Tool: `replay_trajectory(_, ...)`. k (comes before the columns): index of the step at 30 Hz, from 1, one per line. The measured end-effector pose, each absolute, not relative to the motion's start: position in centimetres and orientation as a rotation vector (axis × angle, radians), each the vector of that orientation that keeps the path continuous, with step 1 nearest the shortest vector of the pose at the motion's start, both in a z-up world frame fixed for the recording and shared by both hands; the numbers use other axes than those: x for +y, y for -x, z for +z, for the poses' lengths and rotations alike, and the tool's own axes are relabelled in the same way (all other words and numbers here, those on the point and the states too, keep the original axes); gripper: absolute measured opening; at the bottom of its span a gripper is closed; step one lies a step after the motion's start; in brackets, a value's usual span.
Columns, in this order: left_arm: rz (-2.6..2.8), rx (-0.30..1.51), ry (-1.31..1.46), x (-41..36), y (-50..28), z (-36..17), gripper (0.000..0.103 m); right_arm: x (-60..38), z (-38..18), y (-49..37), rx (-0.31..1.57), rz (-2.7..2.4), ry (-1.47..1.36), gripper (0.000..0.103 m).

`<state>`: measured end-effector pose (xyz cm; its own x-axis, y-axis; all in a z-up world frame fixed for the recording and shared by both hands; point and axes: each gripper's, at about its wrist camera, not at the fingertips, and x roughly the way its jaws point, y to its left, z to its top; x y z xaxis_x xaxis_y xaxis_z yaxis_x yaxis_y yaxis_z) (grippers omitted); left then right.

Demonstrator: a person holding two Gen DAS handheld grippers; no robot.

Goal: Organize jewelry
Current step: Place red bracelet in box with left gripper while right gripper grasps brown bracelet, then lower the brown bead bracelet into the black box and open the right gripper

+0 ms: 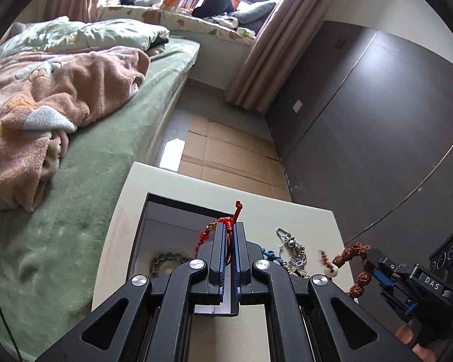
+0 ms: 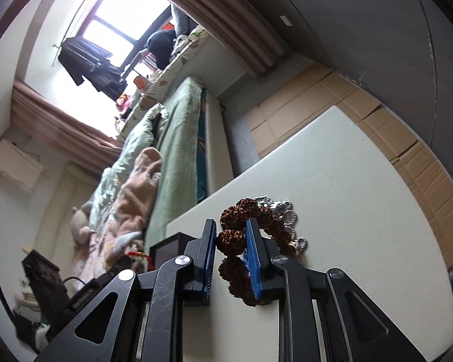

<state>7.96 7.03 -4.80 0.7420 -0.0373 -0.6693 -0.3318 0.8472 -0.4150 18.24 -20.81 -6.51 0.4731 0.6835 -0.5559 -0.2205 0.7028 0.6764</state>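
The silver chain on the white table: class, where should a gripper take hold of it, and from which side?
Grip the silver chain at its thin beaded end, coming down from above. That strand lies stretched away from the bunched heap and apart from the blue cord, so two fingers can close across it.

Red cord bracelet (image 1: 226, 229) with gold beads, pinched between the black jaws with blue pads of the left gripper (image 1: 230, 235). Dark brown knobbly bead bracelet (image 2: 235, 238) between the right gripper's (image 2: 231, 241) blue-padded jaws; one cream bead (image 1: 332, 270) on it. Silver chain (image 1: 293, 247) right of the left jaws. Black box (image 1: 166, 211), grey inside, pale grey-green bead ring (image 1: 163, 264) left of the jaws. Cream table (image 2: 362, 199). Green bedsheet (image 1: 105, 166), pink fleece blanket (image 1: 60, 90) ahead-left. Tan cardboard floor (image 1: 226, 154), dusty-pink curtains (image 1: 274, 51).
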Motion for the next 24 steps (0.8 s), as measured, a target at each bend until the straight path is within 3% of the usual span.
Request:
replay_trajectory(8, 0.162, 0.835, 0.601, 8.4, -9.0, -6.7, 0.005, -18.3, -4.8, -17.6, 0.846, 0.742, -0.65, 0.021)
replay_trajectory(10, 0.171, 0.847, 0.599, 8.5, -9.1, -6.9, 0.012, -17.4, -4.3, -17.3, 0.825, 0.784, -0.653, 0.021)
replay_trajectory(11, 0.176, 0.851, 0.6, 8.6, -9.0, -6.9, 0.028, -16.9, -4.1, -17.1, 0.814, 0.802, -0.651, 0.021)
replay_trajectory(12, 0.182, 0.848, 0.607, 8.9, -8.9, -6.9, 0.054, -16.5, -3.9, -17.0, 0.807, 0.82, -0.649, 0.021)
replay_trajectory(14, 0.207, 0.827, 0.632, 9.4, -8.5, -6.7, 0.079, -15.5, -3.7, -16.7, 0.797, 0.85, -0.646, 0.021)
replay_trajectory(19, 0.295, 0.765, 0.612, 10.7, -7.5, -5.7, 0.086, -13.7, -3.8, -16.3, 0.804, 0.901, -0.631, 0.021)
replay_trajectory(21, 0.317, 0.74, 0.613, 11.3, -7.2, -5.4, 0.098, -12.8, -3.9, -16.2, 0.811, 0.92, -0.623, 0.021)
replay_trajectory(24, 0.354, 0.694, 0.635, 12.3, -6.3, -5.2, 0.103, -11.6, -3.9, -16.0, 0.815, 0.943, -0.601, 0.021)
